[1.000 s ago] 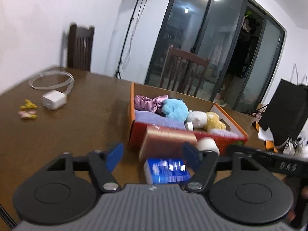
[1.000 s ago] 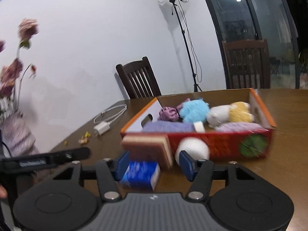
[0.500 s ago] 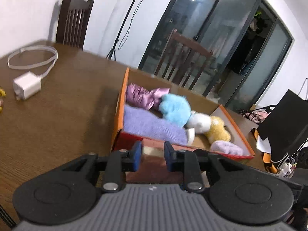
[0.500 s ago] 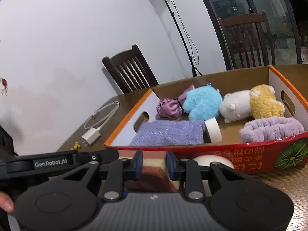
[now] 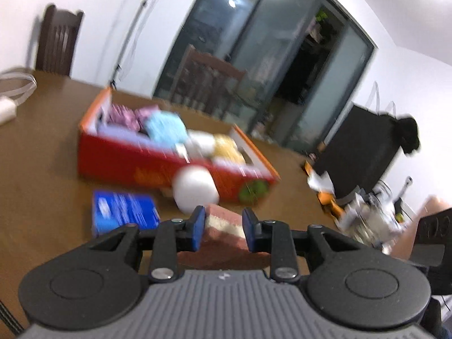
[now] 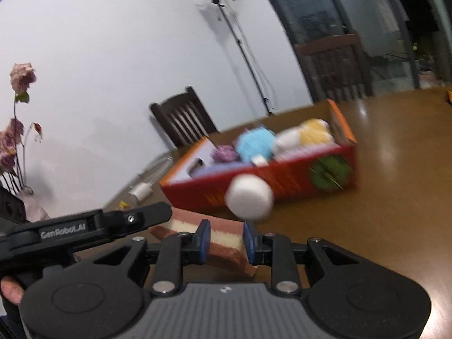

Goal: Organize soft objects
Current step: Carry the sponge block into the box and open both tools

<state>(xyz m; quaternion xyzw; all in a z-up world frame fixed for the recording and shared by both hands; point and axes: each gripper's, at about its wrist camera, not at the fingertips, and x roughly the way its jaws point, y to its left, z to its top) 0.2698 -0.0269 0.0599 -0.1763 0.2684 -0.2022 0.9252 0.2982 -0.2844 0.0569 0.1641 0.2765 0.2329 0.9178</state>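
Note:
A pink-brown sponge block (image 5: 226, 243) with a cream layer lies between the blue pads of my left gripper (image 5: 223, 223), which press on its sides while the jaws are opening slightly. My right gripper (image 6: 224, 240) is shut on the other end of the same sponge (image 6: 186, 226). The left tool's black body (image 6: 84, 226) shows at the left of the right wrist view. Ahead stands the red cardboard box (image 5: 135, 166) with a blue plush (image 5: 166, 127), white and yellow plush toys and purple cloths inside. The frames are blurred.
A white foam roll (image 5: 195, 189) lies against the box's front wall (image 6: 282, 175). A blue packet (image 5: 124, 214) rests on the brown table at the left. A white charger (image 6: 141, 189) with its cable, dark chairs, a black bag (image 5: 364, 155) and dried flowers (image 6: 17, 130) surround the table.
Both grippers went from wide open to shut on the sponge block. They then drew back from the box with it, so the box now sits farther off.

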